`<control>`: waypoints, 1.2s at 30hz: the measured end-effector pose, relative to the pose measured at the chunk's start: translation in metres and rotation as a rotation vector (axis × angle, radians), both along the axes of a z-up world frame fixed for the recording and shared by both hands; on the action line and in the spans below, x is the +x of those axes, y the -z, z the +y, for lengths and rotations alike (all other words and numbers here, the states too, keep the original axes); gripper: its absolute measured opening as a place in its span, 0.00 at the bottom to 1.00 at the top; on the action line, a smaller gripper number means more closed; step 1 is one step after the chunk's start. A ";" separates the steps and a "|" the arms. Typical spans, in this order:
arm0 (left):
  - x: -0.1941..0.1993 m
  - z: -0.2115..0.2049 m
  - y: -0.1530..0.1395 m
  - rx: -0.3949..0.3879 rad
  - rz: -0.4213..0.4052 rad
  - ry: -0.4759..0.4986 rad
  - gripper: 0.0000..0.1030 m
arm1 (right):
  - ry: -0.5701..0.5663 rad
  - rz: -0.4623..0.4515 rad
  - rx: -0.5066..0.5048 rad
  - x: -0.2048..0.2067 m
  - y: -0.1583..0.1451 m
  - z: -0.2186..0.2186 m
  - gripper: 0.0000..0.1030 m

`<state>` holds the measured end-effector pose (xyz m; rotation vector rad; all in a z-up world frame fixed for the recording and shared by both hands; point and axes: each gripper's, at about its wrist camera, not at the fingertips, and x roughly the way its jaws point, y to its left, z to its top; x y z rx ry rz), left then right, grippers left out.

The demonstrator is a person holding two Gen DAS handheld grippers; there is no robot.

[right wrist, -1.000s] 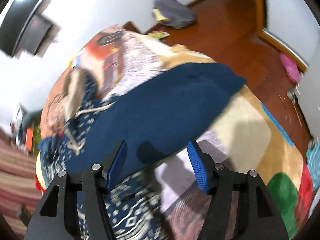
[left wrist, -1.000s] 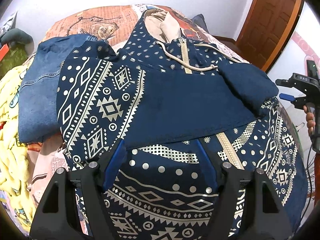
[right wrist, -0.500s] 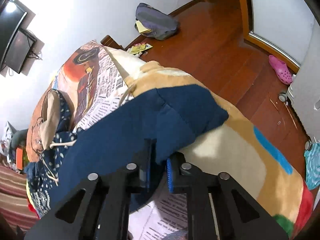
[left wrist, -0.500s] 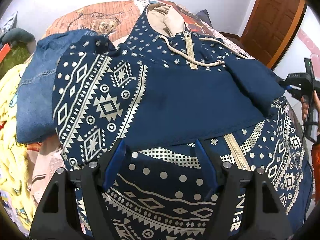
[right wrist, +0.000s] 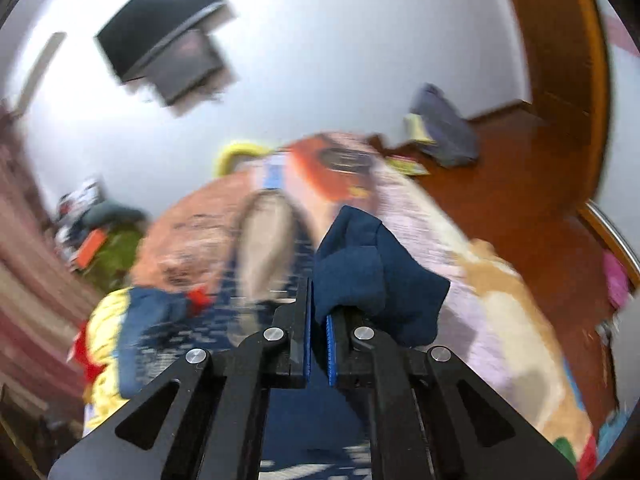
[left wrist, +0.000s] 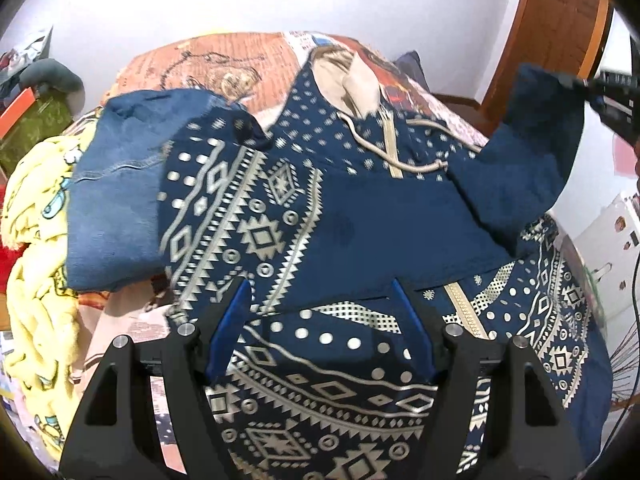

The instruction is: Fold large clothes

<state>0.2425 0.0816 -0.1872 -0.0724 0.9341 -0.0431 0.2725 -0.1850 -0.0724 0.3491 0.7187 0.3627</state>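
My left gripper [left wrist: 320, 332] hangs with its jaws spread wide over the hem of the patterned navy hoodie [left wrist: 280, 216], which lies flat on the bed [left wrist: 224, 64]. My right gripper [right wrist: 319, 332] is clamped on the plain navy sleeve cuff [right wrist: 360, 268] (lifted off the bedspread), folded jeans [left wrist: 116, 204] beyond.

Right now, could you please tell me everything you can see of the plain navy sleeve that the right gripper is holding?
The sleeve is plain dark navy, soft knit or fleece by its look, with no print. Its cuff end is bunched and pinched between the closed fingers of the right gripper, raised off the bed. From there it slopes down to the patterned hoodie, which lies zipped and face up; the lower part of the sleeve rests on the hoodie's chest. The left gripper hovers open near the hem, not touching the sleeve.
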 end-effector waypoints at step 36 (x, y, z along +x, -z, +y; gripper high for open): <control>-0.037 0.056 0.008 0.026 0.020 -0.090 0.68 | -0.533 0.329 -0.245 -0.042 0.095 0.183 0.55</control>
